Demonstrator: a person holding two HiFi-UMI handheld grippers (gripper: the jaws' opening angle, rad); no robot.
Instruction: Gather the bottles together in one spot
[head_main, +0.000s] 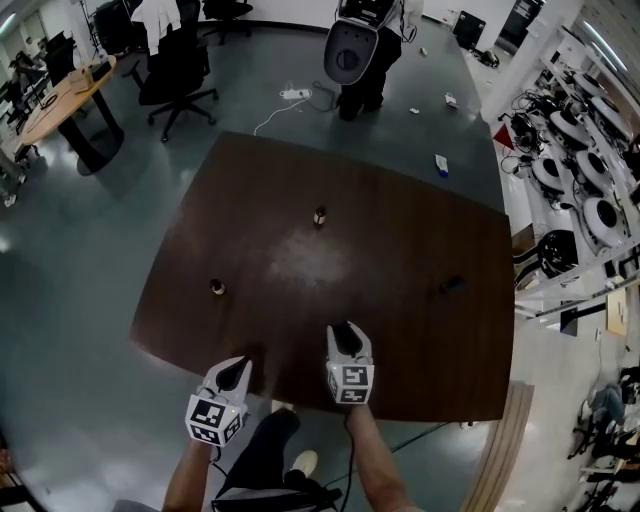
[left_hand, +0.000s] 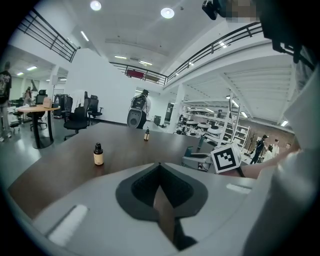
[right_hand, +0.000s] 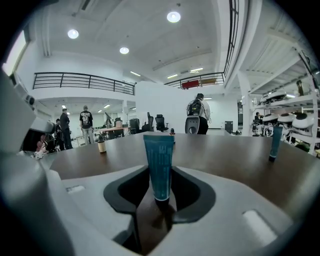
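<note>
Big dark brown table takes up most of the scene, and both tools sit at its near edge, side by side. The left gripper is closed up with nothing in it: in its own view the jaw tips meet in a point and all you see through the gap is tabletop. The right gripper has its jaws pulled in around a teal tube that stands upright on its cap. The jaw tips sit against both sides of the tube, so I'd call that a grip. From the right gripper, a second tube of the same colour stands upright well off to the right and ahead, nowhere near the first one. Then the little stuff. A small brown bottle with a pale label stands ahead of the left gripper and a bit to its left, well apart from it. Looking from the right gripper, that same bottle is off to the left. Another small dark bottle stands straight out past the held tube, farther down the table than anything else, roughly in the middle of it. So everything's pretty spread out: one thing in the right tool and three others each standing alone.
</note>
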